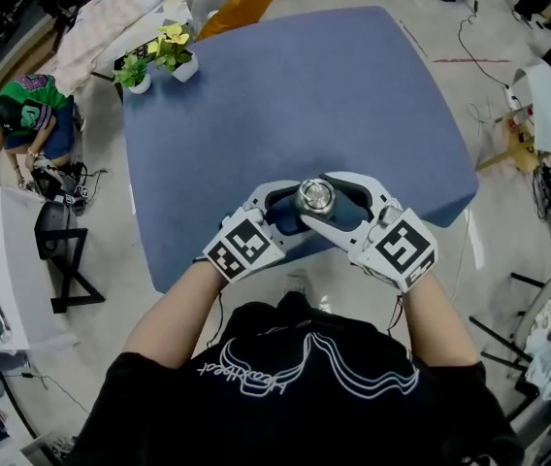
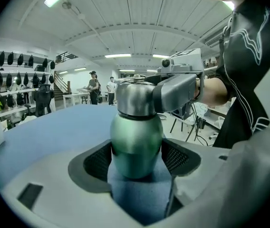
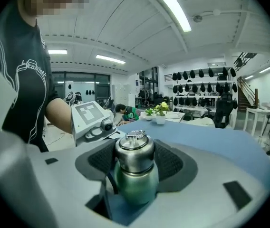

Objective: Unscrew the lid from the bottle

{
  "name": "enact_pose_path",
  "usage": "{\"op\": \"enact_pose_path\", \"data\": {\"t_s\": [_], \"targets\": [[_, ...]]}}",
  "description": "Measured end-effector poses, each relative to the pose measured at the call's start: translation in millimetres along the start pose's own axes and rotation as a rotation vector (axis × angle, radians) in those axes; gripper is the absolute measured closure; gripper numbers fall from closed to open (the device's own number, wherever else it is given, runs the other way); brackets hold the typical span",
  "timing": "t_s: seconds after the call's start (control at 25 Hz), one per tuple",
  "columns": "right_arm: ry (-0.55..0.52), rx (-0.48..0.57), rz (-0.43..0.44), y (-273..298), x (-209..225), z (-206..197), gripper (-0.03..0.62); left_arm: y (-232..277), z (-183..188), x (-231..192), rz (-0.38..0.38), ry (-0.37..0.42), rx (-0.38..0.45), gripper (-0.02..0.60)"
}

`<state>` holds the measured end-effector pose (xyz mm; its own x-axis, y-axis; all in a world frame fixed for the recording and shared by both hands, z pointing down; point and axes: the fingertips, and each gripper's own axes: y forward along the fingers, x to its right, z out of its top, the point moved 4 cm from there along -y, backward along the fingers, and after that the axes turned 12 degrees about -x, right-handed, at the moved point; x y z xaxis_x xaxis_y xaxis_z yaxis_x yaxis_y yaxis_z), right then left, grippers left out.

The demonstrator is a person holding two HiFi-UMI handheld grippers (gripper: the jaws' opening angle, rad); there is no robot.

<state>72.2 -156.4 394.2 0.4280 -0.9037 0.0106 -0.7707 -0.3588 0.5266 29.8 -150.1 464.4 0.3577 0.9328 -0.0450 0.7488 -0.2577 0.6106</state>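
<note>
The left gripper [image 2: 137, 161] is closed on the green body of the bottle [image 3: 136, 186]. Its two dark pads [image 2: 97, 161] press on the body from both sides, low down. The right gripper [image 3: 135, 161] is clamped on the steel lid [image 1: 315, 196], higher up, with one ribbed pad on each side of the lid. In the left gripper view, one grey jaw of the right gripper lies against the side of the lid.

The bottle stands upright on the blue table [image 1: 305, 95], near the edge that is closest to the person. The lid sits on the neck of the bottle, and a dark line shows where the lid meets the green body. In the head view the two grippers come together from left and right around the bottle, and both forearms reach over the table edge.

Two small potted plants [image 1: 159, 58] stand at the far left corner of the table, well apart from the bottle. A person in a green shirt [image 1: 28, 105] bends down beside the table on the left.
</note>
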Motion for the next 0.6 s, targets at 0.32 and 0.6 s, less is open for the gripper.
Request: {"op": "enact_pose_path", "data": {"t_s": [0.32,0.6], "targets": [[-0.113,-0.034,0.221,2.3,5.3,2.2,0.331,-1.0,0.5,-4.1,-0.058,0.071,-0.043,0.261],[-0.192,-0.087,0.404,4.7,8.0,1.5,0.330,1.3,-1.2,-5.3,-0.128,0.130,-0.066,0.261]]}}
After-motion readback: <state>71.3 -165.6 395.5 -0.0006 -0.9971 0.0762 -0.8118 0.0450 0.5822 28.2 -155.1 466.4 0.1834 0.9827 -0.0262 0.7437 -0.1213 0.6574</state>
